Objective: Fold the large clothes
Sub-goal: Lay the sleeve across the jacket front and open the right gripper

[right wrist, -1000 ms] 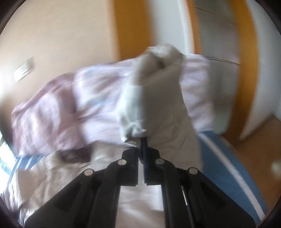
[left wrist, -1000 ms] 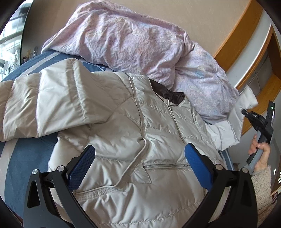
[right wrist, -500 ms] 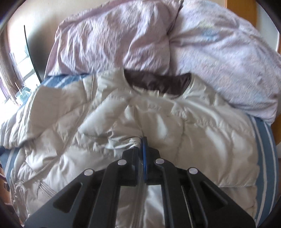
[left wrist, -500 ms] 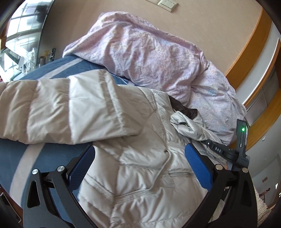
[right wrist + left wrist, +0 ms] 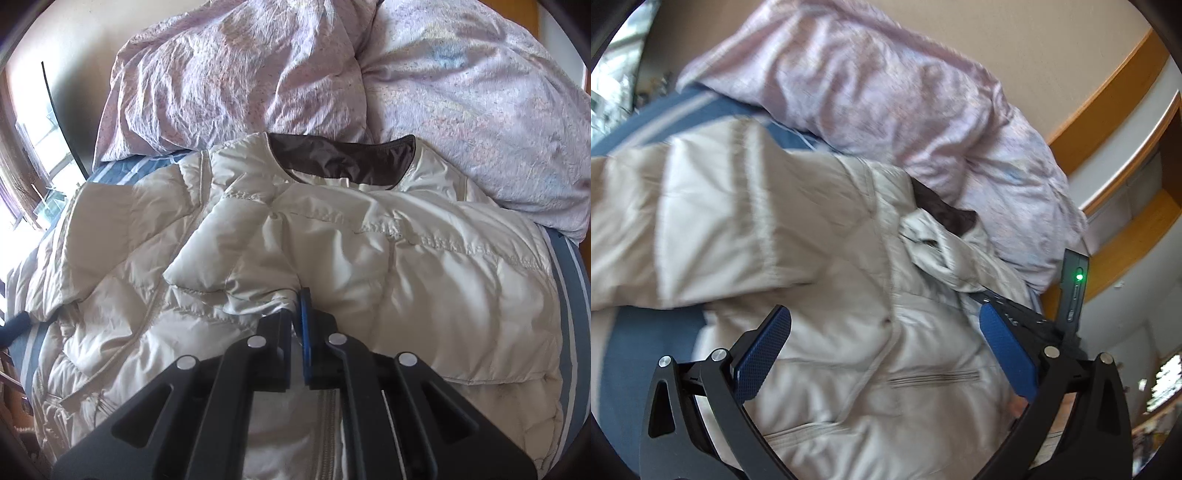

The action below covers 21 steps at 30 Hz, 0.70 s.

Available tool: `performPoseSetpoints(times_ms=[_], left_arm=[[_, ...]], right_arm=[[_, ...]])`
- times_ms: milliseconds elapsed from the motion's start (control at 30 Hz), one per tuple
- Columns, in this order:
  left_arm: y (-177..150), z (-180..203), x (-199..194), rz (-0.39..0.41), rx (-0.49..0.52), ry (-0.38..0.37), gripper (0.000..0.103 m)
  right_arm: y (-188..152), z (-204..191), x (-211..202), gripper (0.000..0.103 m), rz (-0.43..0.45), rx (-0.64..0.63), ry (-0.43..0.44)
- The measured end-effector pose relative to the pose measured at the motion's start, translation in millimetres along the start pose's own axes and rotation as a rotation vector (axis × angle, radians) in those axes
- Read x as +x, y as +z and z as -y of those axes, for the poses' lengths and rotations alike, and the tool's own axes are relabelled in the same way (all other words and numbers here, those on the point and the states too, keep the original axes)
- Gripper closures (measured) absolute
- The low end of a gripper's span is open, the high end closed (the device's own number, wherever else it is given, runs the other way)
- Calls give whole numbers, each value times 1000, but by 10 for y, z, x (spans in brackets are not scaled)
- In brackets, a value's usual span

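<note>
Jacket (image 5: pixel 369 240) work is where we are standing: the pale quilted down jacket is lying face up on the bed (image 5: pixel 631 354), its dark-lined collar toward the rumpled pink duvet (image 5: pixel 258 74) at the head. Our right claw (image 5: pixel 301 314) is clenched on the cuff end of the right sleeve (image 5: pixel 229 254), which we are laying across the chest so that the cuff is resting near the front zip. In the left wrist view that same sleeve end (image 5: pixel 923 236) is showing as a crumpled bunch just below the collar, with the right claw reaching in from the right edge.

To do this step well, we judge that we should be setting the sleeve flat and straight across the body before letting go, pressing the puffy fill down a little so it is not springing back, and keeping the shoulder fold in line with the side seam.

Our right hand is pointing steeply down at the chest. Our left claw (image 5: pixel 886 365) is standing released, blue pads wide apart, hovering over the lower front near the pocket, tilted moderately downward, while the other sleeve (image 5: pixel 701 221) is lying stretched out to the left.
</note>
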<state>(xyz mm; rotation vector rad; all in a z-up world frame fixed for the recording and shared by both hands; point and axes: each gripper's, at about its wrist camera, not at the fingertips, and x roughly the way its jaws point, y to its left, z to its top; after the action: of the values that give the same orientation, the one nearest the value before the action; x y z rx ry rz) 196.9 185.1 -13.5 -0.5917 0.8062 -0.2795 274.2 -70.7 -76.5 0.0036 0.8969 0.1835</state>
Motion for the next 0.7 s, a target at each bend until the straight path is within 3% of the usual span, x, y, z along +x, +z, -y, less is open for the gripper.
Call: performPoseSetpoints(times_ms=[133, 300, 467, 567, 633, 700], left_arm=[[140, 177, 370, -91, -7, -39, 2], [323, 337, 987, -229, -73, -75, 19], [388, 479, 1424, -283, -84, -75, 30], [404, 506, 1607, -292, -88, -60, 54], [420, 457, 1699, -288, -106, -35, 76], [425, 408, 1741, -283, -112, -7, 81]], right_arm=[[-14, 7, 14, 95, -9, -2, 9], [-46, 21, 48, 94, -15, 2, 24], [-58, 35, 61, 94, -16, -2, 36], [-72, 22, 83, 94, -21, -12, 32], [-81, 5, 118, 92, -31, -28, 24], [-89, -22, 147, 91, -44, -51, 21]])
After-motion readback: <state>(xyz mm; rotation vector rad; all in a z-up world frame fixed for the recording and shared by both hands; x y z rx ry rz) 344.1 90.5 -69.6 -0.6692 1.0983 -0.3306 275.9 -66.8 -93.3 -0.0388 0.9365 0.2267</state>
